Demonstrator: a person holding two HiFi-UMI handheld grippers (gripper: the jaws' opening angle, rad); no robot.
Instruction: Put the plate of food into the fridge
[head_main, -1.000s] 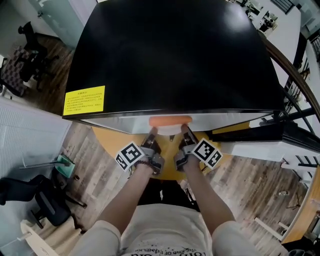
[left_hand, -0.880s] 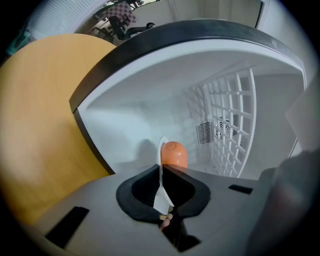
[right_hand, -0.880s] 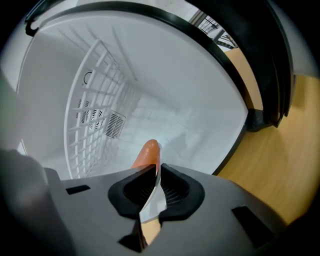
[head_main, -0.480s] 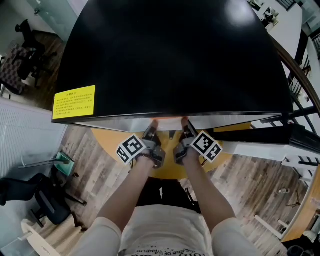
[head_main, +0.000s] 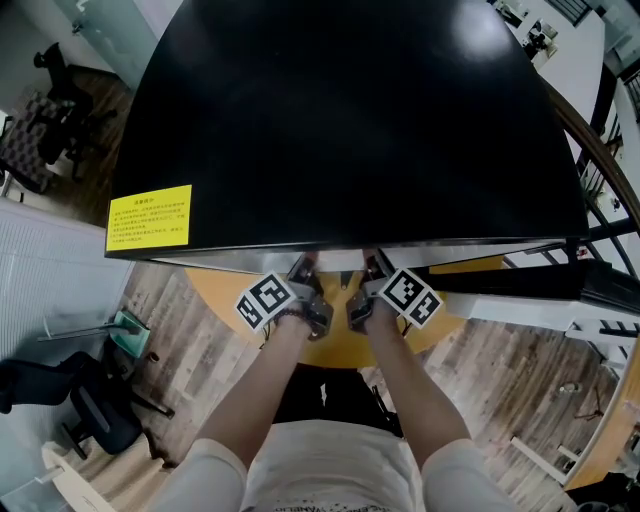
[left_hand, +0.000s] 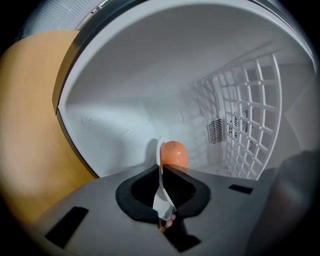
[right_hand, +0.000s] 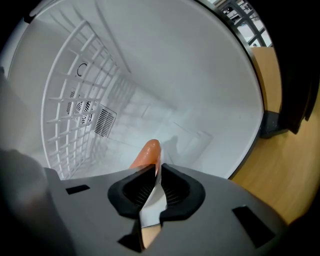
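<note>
Fingers of left gripper (left_hand: 161, 168) and right gripper (right_hand: 158, 168) are clamping the plate (left_hand: 161, 195) rim inside the fridge (left_hand: 130, 85); I am planning a slow, level set-down so the sausage (left_hand: 173, 152) cannot roll.

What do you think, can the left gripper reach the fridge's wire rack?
Probably not now: the left gripper is clamped on the plate, which the right gripper also holds. Nothing else blocks the wire rack.
</note>
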